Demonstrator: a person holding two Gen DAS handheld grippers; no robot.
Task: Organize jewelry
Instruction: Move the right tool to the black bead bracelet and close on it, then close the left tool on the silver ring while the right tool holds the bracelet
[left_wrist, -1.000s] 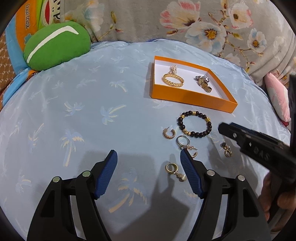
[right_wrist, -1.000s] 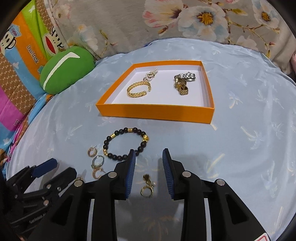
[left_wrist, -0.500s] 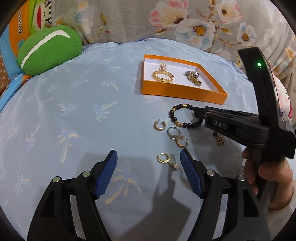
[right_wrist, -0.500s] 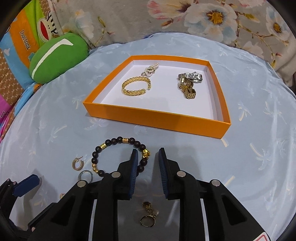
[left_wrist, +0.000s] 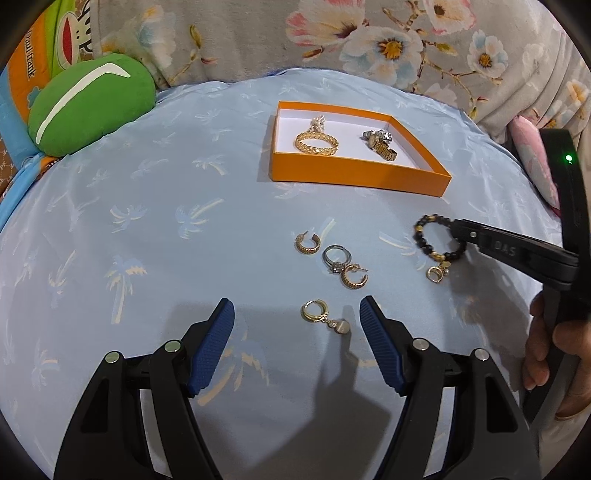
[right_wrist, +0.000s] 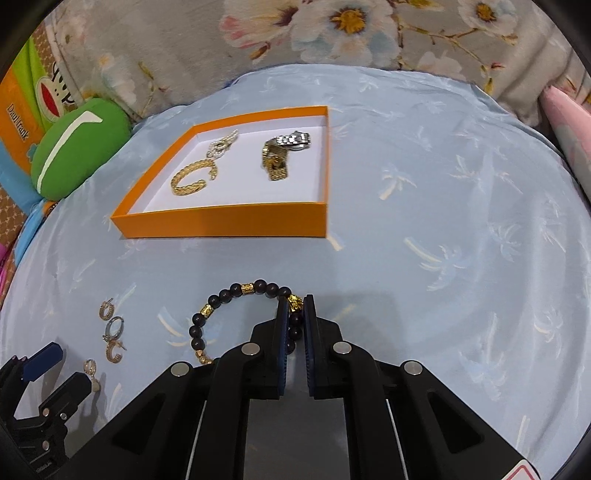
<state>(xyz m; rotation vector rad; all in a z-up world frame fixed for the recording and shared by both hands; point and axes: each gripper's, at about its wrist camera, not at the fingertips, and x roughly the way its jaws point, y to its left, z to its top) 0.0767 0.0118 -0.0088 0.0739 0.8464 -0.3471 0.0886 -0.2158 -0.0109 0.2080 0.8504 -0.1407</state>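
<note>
An orange box (left_wrist: 354, 177) (right_wrist: 221, 223) on the blue cloth holds a gold bangle (left_wrist: 317, 143), a pearl piece and a watch (right_wrist: 280, 155). My right gripper (right_wrist: 295, 306) is shut on the black bead bracelet (right_wrist: 221, 299), also seen in the left wrist view (left_wrist: 428, 236). My left gripper (left_wrist: 297, 325) is open and empty, just behind a gold drop earring (left_wrist: 321, 317). A gold hoop (left_wrist: 307, 243), a silver ring (left_wrist: 335, 258), another hoop (left_wrist: 354, 277) and a charm earring (left_wrist: 437, 271) lie loose on the cloth.
A green cushion (left_wrist: 88, 103) sits at the far left edge. Floral fabric (left_wrist: 369, 44) rises behind the table. A pink item (left_wrist: 532, 147) lies at the right edge. The person's hand (left_wrist: 554, 350) holds the right gripper's handle.
My right gripper closed its jaws on the bead bracelet and carried it to the right, near the charm earring. The left gripper stayed open and drew slightly closer to the earrings.
</note>
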